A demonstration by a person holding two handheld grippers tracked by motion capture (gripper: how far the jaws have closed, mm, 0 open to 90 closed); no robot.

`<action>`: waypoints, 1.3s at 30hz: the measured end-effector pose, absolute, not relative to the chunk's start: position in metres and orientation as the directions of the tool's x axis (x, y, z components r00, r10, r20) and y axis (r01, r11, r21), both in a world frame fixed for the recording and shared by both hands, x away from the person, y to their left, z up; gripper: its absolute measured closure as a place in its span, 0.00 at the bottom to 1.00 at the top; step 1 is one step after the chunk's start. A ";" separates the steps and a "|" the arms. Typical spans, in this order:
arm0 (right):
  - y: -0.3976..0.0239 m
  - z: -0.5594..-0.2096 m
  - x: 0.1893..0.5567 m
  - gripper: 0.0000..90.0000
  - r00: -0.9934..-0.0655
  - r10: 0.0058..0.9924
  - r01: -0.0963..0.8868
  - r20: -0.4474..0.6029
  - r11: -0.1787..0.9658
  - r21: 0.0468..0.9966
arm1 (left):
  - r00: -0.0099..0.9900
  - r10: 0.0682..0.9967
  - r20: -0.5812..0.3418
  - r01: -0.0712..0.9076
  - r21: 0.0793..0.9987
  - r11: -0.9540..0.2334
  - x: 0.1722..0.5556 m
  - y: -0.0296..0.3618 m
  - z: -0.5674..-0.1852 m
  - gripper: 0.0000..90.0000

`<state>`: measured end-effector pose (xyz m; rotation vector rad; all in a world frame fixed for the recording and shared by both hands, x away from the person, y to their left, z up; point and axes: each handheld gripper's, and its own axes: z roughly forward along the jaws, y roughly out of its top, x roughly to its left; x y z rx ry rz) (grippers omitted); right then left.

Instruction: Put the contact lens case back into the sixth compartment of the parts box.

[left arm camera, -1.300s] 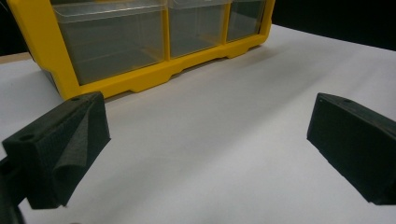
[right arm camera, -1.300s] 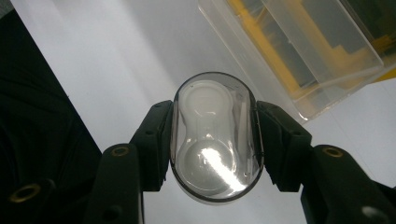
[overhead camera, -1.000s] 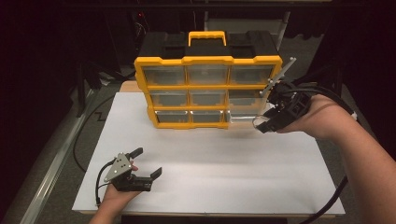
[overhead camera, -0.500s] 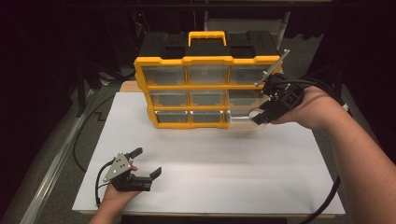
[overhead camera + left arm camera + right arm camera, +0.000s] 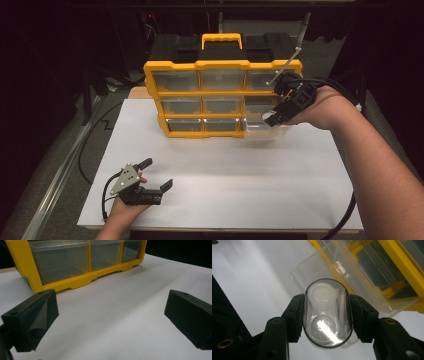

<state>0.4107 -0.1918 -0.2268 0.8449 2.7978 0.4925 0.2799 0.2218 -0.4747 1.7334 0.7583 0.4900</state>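
A yellow organizer (image 5: 222,97) with clear drawers stands upright at the back of the white table (image 5: 225,175). Its bottom right drawer (image 5: 267,132) is pulled out. My right gripper (image 5: 280,112) hovers just above that drawer, beside the organizer's right edge. In the right gripper view it (image 5: 327,315) is shut on a clear oval plastic case (image 5: 325,302), with the open drawer (image 5: 362,285) right behind it. My left gripper (image 5: 157,173) rests at the table's front left, open and holding nothing. Seen in the left gripper view, it (image 5: 110,317) points at the organizer's bottom row (image 5: 75,282).
A black lid with a yellow handle (image 5: 221,40) tops the organizer. A thin metal rod (image 5: 287,62) slants up behind the right gripper. Cables trail off the table's left side (image 5: 92,145) and under the right forearm. White table surface stretches between the two grippers.
The right gripper has carried the clear case left and toward the organizer, over the pulled-out drawer. The left gripper has stayed where it was.
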 end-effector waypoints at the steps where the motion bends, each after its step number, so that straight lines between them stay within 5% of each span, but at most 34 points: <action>1: -0.191 -0.227 0.412 0.55 -0.823 0.563 0.505 -0.074 0.784 0.361 | 0.707 0.705 -0.054 0.241 0.956 -0.168 0.280 0.222 -0.475 0.00; 39: -0.178 -0.244 0.445 0.55 -0.796 0.595 0.531 -0.114 0.775 0.342 | 0.706 0.706 -0.055 0.237 0.958 -0.163 0.280 0.223 -0.474 0.00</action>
